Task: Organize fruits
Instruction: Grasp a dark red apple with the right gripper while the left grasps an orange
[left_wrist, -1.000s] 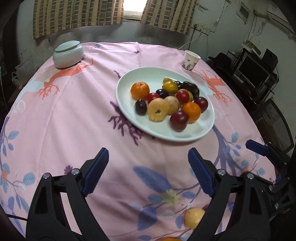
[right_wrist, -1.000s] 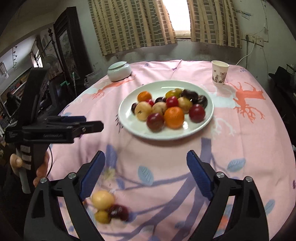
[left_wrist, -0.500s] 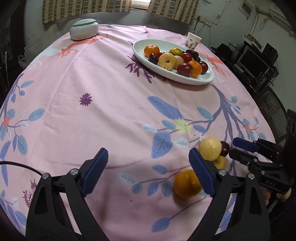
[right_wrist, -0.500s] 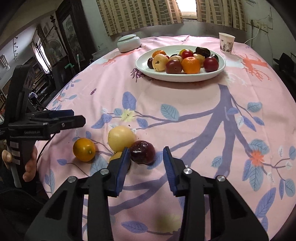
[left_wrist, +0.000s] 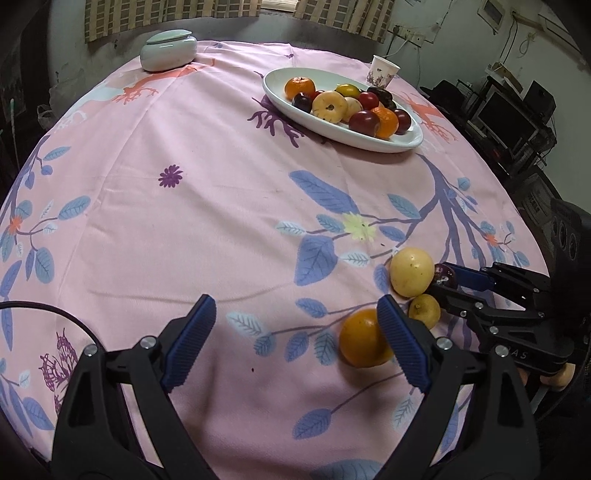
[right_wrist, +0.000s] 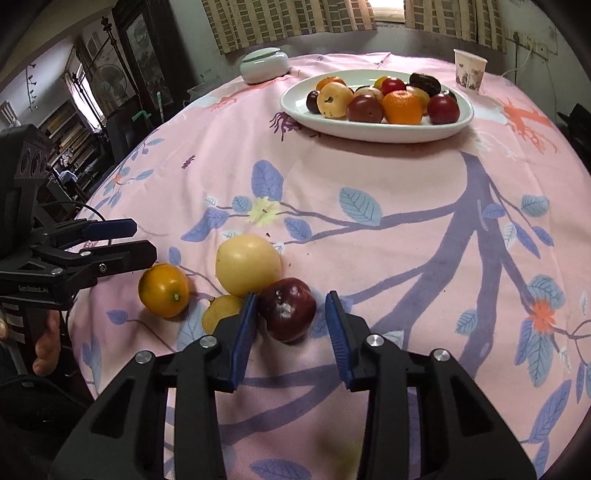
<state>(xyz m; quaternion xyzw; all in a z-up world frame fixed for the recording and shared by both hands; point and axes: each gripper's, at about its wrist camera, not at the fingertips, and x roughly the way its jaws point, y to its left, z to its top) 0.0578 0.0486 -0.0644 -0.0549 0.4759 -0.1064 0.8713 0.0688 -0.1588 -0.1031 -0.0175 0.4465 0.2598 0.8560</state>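
Jaws of right gripper narrowed around dark red fruit.

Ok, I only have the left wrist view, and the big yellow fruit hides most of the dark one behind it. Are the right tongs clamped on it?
Observer: Not clamped. The dark red fruit sits between the tips of the right tongs, and a gap shows on the side away from the yellow fruits.
Operator: Does that fruit look sound?
Observer: It has a whitish patch on the face toward the right wrist camera.
Operator: Is the small yellow one in the way?
Observer: No. The small yellow fruit lies outside the tongs, partly behind one finger, against the big yellow fruit.
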